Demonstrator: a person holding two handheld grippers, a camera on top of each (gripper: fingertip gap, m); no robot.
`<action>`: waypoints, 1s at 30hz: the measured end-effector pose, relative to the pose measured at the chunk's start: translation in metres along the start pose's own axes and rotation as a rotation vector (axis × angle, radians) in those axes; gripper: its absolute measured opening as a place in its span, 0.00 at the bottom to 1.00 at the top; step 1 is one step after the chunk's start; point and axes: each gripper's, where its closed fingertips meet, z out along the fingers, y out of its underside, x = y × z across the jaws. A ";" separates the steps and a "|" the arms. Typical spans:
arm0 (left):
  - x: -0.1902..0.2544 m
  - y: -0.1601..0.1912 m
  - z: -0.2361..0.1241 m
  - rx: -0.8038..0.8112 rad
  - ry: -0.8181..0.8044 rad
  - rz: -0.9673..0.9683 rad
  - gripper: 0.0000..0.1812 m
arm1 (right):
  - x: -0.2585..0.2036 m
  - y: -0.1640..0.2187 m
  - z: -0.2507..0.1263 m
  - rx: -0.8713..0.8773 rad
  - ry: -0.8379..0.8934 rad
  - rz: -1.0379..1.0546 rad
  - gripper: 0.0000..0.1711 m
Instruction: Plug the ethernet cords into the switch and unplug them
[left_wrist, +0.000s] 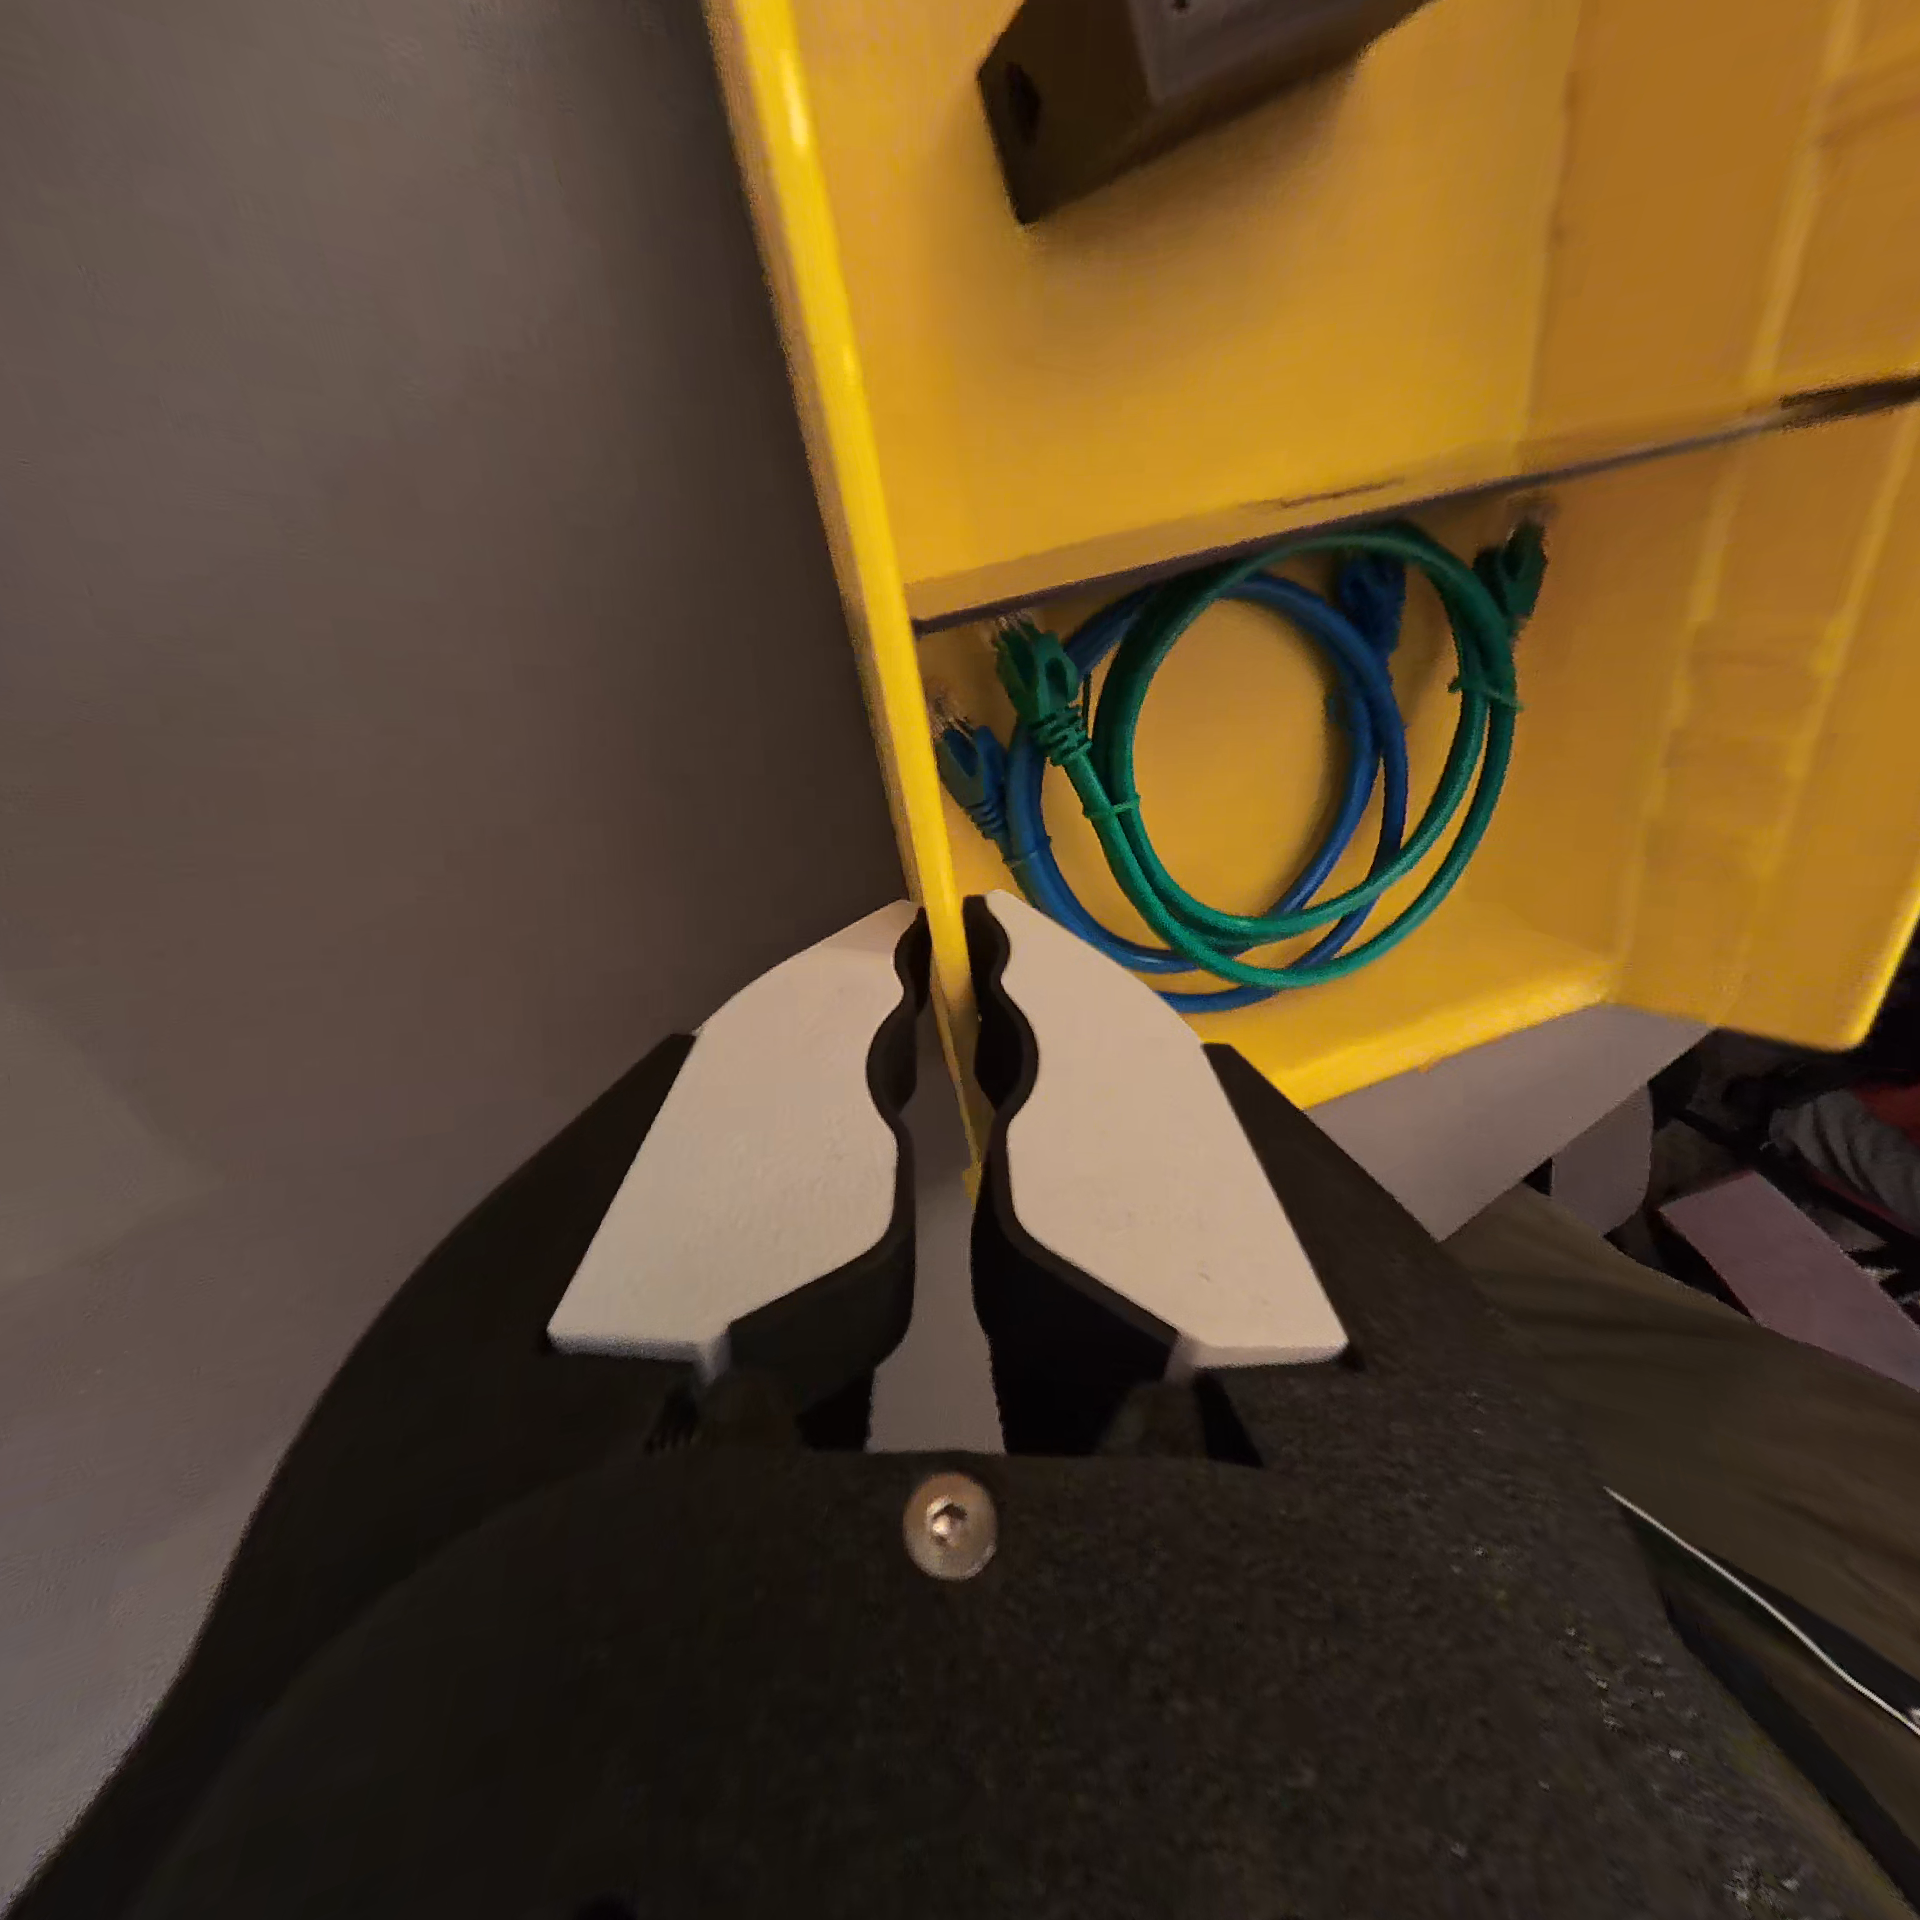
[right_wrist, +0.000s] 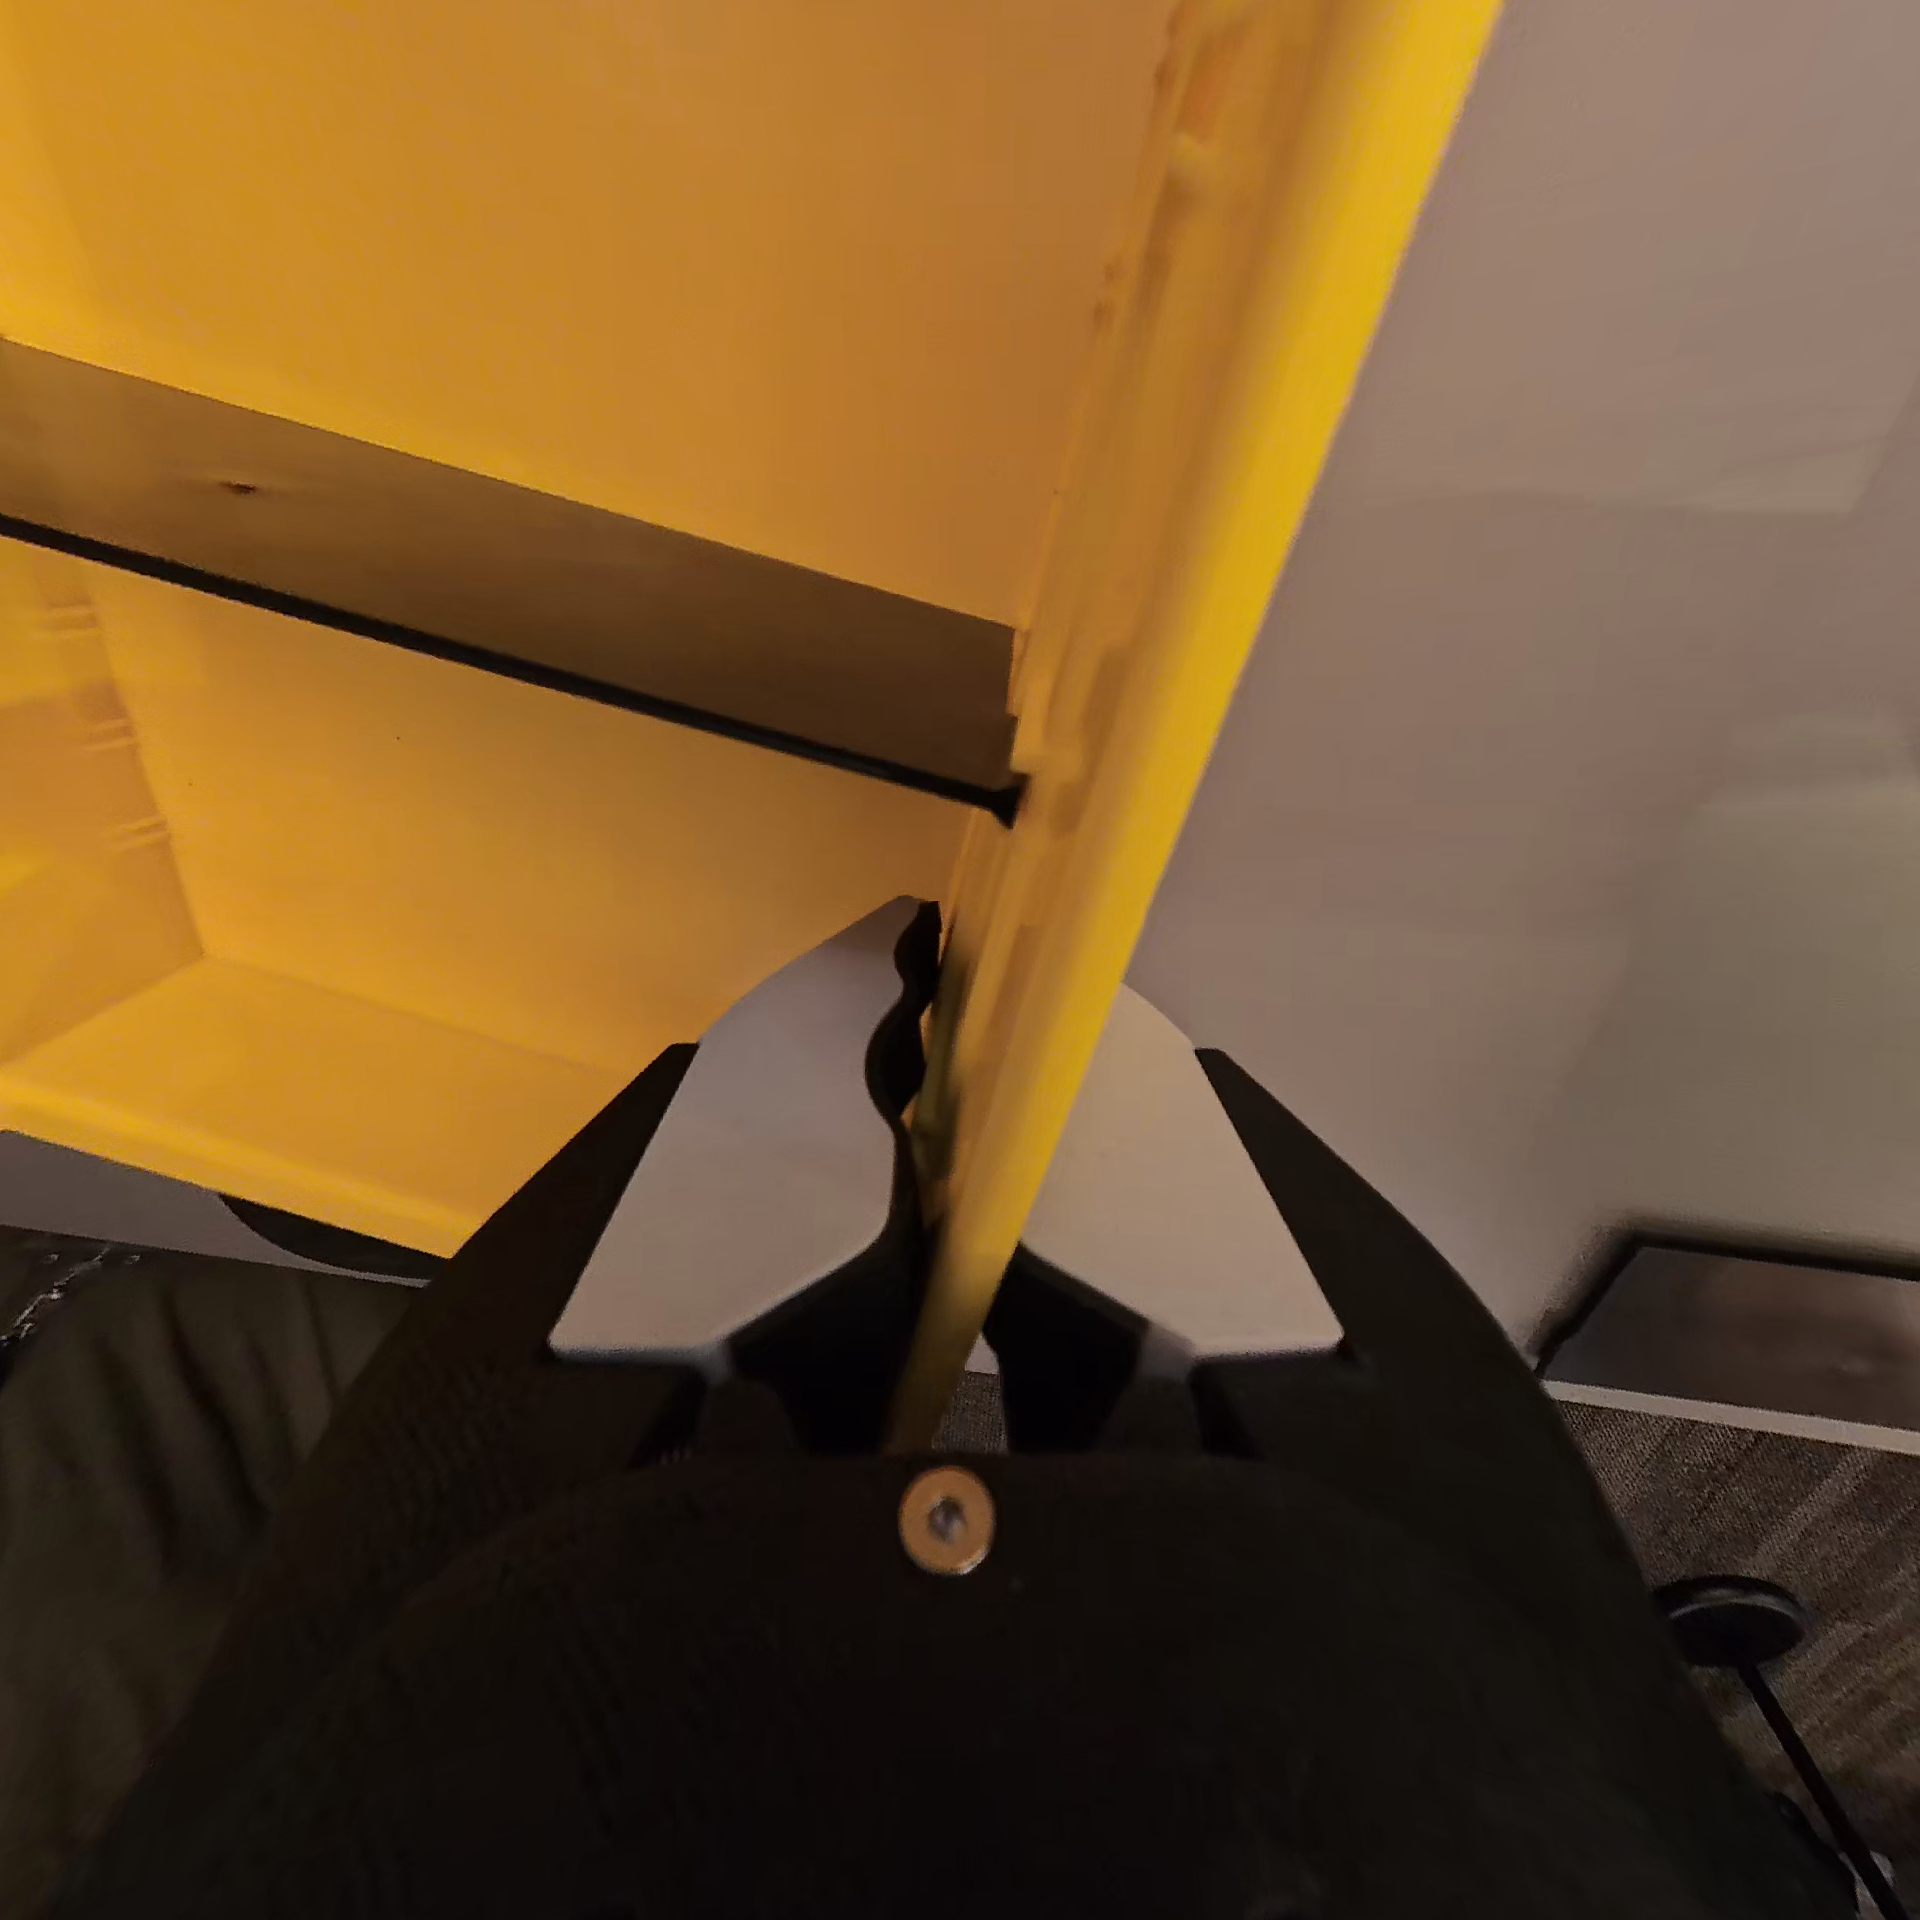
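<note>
Yellow crate (left_wrist: 1195, 416) gripped at both side walls: left gripper (left_wrist: 945, 920) and right gripper (right_wrist: 961, 935) each closed on an edge. 2 coiled cords, blue (left_wrist: 1371, 727) and green (left_wrist: 1475, 790), lie inside; dark switch (left_wrist: 1101, 114) sits beyond the divider.

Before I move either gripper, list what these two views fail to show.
- Switch: left wrist view, cut off by the top edge and blurred; its ports cannot be made out.
- Blue cord and green cord: absent from the right wrist view; plug details too small in the left.
- Right gripper: its far finger is hidden behind the yellow side panel.
- Left gripper: contact with the panel edge is unclear.
</note>
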 end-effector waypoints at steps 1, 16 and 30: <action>-0.004 0.001 -0.002 0.001 -0.005 -0.004 0.03 | -0.001 -0.001 0.001 0.000 -0.003 -0.002 0.02; -0.043 0.031 -0.019 0.021 0.020 -0.077 0.03 | -0.032 -0.021 0.020 -0.010 -0.055 -0.030 0.02; -0.111 0.077 -0.046 0.085 0.002 -0.220 0.04 | -0.084 -0.058 0.045 -0.049 -0.085 -0.102 0.02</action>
